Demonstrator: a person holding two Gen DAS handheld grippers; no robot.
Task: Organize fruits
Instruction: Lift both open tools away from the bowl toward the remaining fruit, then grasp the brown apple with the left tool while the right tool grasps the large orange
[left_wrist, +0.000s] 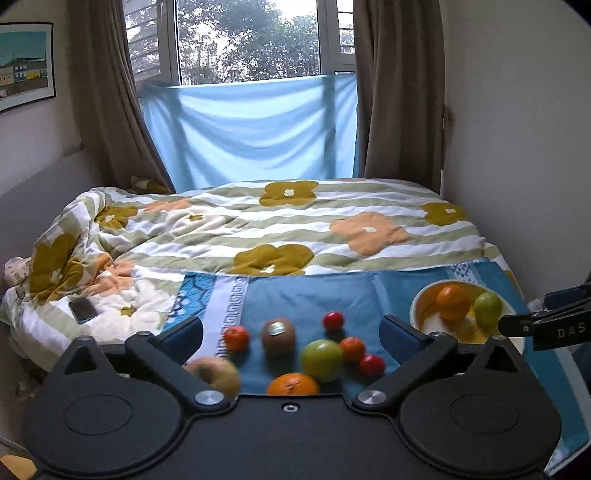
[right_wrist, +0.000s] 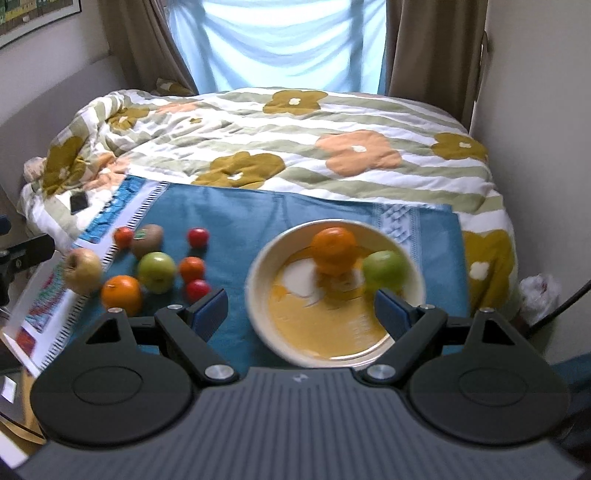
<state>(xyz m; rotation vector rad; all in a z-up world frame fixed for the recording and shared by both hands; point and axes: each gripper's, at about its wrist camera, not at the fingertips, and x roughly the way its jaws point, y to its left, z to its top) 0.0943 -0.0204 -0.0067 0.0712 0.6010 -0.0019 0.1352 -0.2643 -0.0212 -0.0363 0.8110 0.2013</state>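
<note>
Two grippers hang with jaws wide and empty as I work from afar: my right gripper (right_wrist: 301, 312) over the bowl (right_wrist: 258, 295), which holds an orange (right_wrist: 332, 249) and a green apple (right_wrist: 384, 271); my left gripper (left_wrist: 291, 332) above eight loose fruits on the blue cloth (left_wrist: 314, 295). Sorting looks partly done. Next, I judge, the left must close on the nearest orange (left_wrist: 293, 384), ahead of the kiwi (left_wrist: 278, 334).

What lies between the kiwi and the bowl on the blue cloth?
In the right wrist view, one small red fruit lies between the kiwi and the bowl; the rest of that stretch is bare blue cloth.
</note>
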